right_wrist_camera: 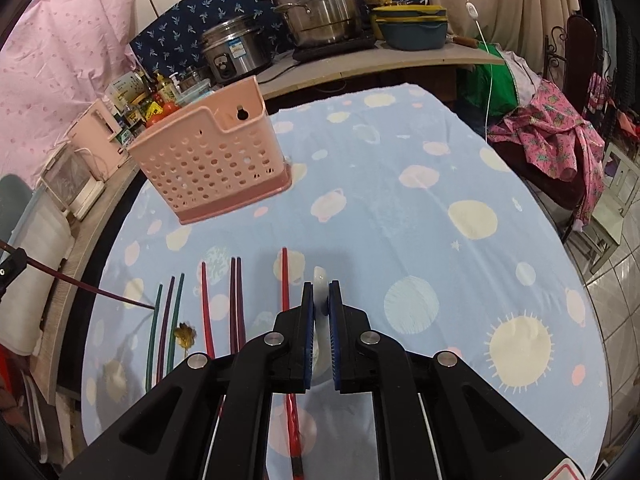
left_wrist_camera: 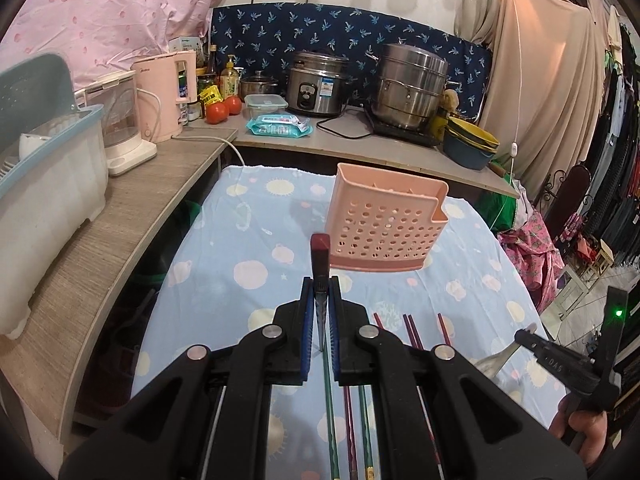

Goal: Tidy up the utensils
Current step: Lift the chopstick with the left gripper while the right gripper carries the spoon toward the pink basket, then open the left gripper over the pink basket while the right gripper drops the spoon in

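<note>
Chopstick (left_wrist_camera: 320,276) in your left tool (left_wrist_camera: 321,312): jaws pinched narrow on it near the thick dark-red end, which points at the pink caddy (left_wrist_camera: 380,222) on the desk (left_wrist_camera: 224,240). Light, stiff, prob slick lacquer, so it may pivot; grip mid-shaft. Right tool (right_wrist_camera: 322,312) is clamped on a white spoon (right_wrist_camera: 320,276); 7 or so chopsticks (right_wrist_camera: 236,300) lie flat nearby.
</note>
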